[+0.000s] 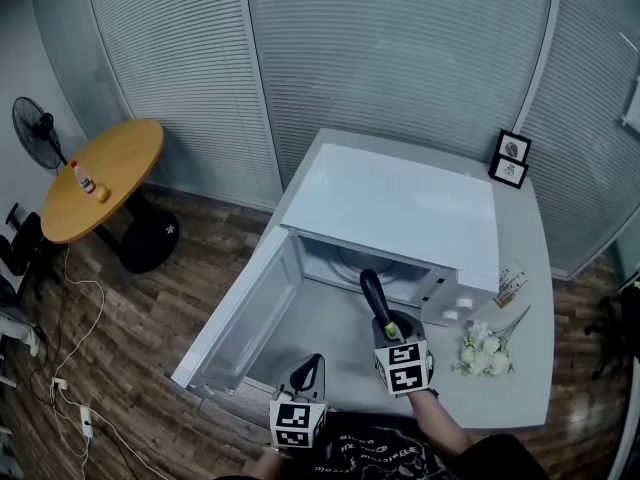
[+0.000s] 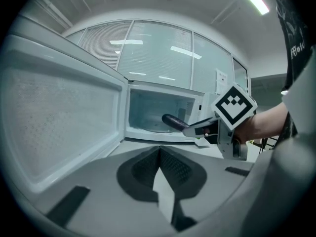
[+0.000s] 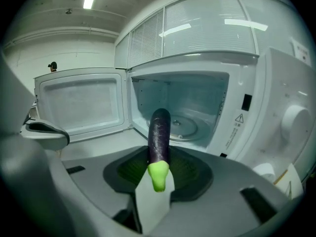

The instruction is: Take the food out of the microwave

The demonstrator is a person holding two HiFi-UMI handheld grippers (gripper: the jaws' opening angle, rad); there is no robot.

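Observation:
A white microwave point(image 1: 400, 203) stands on the grey table point(image 1: 525, 268) with its door point(image 1: 240, 313) swung out to the left. Its cavity shows only the glass turntable point(image 3: 185, 127). My right gripper point(image 1: 388, 330) is shut on a dark purple eggplant point(image 1: 372, 293) near its green stem end, in front of the cavity opening. In the right gripper view the eggplant point(image 3: 159, 132) points out from the right gripper point(image 3: 159, 157) toward the cavity. My left gripper point(image 1: 310, 373) hangs lower left by the door, shut with nothing in it; its pads point(image 2: 148, 164) meet.
White flowers point(image 1: 485, 348) lie on the table right of the microwave, with a small holder point(image 1: 510, 286) behind them and two picture frames point(image 1: 511, 158) at the back. A round wooden table point(image 1: 100, 178), a fan point(image 1: 38, 133) and floor cables point(image 1: 70, 368) are on the left.

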